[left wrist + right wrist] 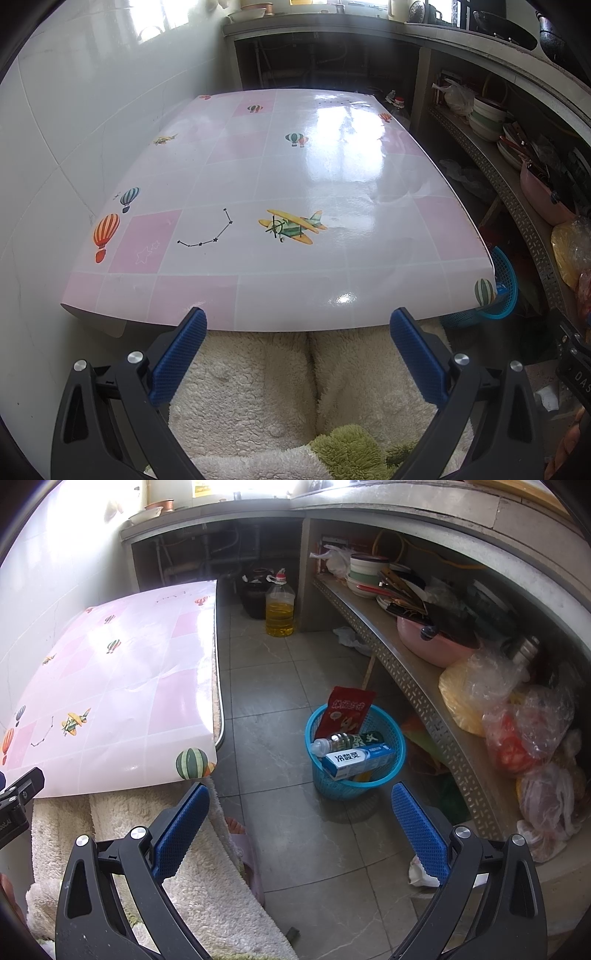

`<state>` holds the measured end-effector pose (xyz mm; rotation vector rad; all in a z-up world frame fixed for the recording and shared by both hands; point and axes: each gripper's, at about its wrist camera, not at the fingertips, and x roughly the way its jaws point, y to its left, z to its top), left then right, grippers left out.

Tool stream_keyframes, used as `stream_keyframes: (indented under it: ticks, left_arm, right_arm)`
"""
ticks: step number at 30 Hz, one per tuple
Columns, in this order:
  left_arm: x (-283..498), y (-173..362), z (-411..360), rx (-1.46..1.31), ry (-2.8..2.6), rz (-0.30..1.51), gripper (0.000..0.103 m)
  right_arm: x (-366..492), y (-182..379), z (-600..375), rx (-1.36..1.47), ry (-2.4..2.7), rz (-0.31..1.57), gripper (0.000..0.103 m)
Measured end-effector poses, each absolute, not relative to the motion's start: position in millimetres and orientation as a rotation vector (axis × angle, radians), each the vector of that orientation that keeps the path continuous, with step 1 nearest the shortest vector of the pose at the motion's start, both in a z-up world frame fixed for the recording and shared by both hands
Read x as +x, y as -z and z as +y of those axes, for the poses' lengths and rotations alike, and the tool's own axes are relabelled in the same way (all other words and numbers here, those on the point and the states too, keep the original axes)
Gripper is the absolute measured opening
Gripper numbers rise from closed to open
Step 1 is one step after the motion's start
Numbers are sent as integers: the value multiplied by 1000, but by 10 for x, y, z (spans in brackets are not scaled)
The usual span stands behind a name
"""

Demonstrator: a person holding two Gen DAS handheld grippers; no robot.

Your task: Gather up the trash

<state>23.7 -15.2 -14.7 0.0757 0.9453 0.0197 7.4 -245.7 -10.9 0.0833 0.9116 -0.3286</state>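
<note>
Blue basket (354,753) on floor beside table (122,686) already holds red bag (345,716), bottle (341,741), box (358,761). Left gripper (297,363), right gripper (299,843): both spread wide, empty. Tabletop bare, so collection looks done.

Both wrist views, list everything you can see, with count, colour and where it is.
table: one, pink-and-white checked cover with balloon and plane prints, against the white wall
basket: one, blue, on the floor between table and shelf
snack bag: one, red, upright in the basket
bottle: one, clear with green label, lying across the basket
box: one, blue and white, lying in the basket
oil jug: one, yellow oil, red cap, on the floor under the counter
bowls: a stack, pale, far end of the shelf
pink pot: one, on the shelf
plastic bags: several, yellow, red, clear, near end of the shelf
fleece: cream, over the person's lap
left gripper: open, empty
right gripper: open, empty
</note>
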Motion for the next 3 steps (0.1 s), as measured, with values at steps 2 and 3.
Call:
stream_keyframes:
  ticks: [2, 3]
  left_arm:
    - [239, 149, -144, 76, -19, 945, 97]
    - [239, 148, -148, 76, -19, 945, 97]
  right_arm:
    - [83, 104, -2438, 83, 331, 911, 95]
    - [88, 111, -2428, 85, 332, 912, 95]
